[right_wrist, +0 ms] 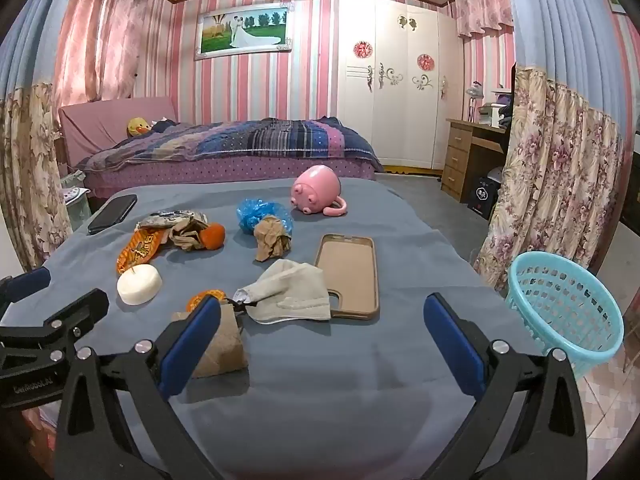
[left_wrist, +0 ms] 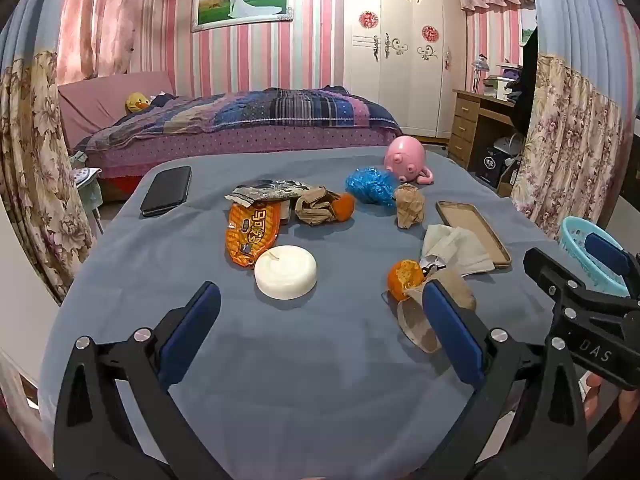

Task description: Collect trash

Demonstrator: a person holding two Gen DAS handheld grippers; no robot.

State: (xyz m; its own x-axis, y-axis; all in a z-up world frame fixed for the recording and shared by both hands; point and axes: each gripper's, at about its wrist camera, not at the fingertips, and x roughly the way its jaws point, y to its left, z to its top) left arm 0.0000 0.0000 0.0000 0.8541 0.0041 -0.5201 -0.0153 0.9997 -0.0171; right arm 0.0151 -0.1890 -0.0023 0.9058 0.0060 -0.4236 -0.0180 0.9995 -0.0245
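"DAS" stands in white on the right tool's [left_wrist: 600, 264] black body; other lettering is unreadable.

Two orange peels [left_wrist: 405, 274], three paper wads [left_wrist: 409, 206].

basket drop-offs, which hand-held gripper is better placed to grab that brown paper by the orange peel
Right. The brown paper lies by its open right hand-held gripper, and the blue basket stands off the table's right edge.
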